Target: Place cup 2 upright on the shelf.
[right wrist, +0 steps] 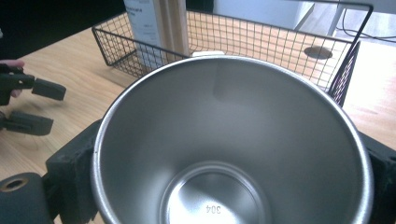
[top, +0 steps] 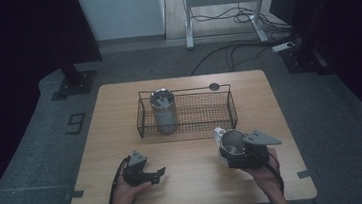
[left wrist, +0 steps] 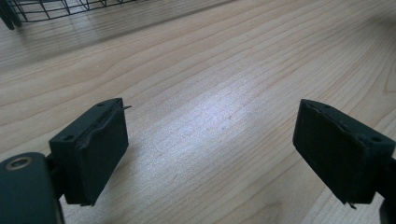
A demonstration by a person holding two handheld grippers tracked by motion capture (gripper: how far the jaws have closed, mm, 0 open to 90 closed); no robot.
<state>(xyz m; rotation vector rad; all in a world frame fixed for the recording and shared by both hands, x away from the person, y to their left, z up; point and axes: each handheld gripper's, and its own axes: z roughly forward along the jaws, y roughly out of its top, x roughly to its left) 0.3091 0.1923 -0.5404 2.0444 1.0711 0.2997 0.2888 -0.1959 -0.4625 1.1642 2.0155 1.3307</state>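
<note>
- High view: your right gripper (top: pixel 237 153) held a steel cup (top: pixel 234 143) upright, its jaws clamped on the cup's sides, just in front of the wire basket (top: pixel 186 112) at the table's (top: pixel 119 103) right front. Your left gripper (top: pixel 152 175) hung over bare wood with jaws apart, holding nothing. The basket held one tall steel canister (top: pixel 164 110) standing at its left end; the rest of it looked bare.
- Left gripper view: you had both pads (left wrist: pixel 95 147) spread wide over the tabletop, with the basket's edge (left wrist: pixel 56 8) well off.
- Right gripper view: the cup (right wrist: pixel 233 144) sat empty between your jaws, gripped low on smooth, tapered walls. I judged that it could slip or tilt if you tipped it, and its rim could catch the basket's near wire (right wrist: pixel 140 56) if you carried it in too low.
</note>
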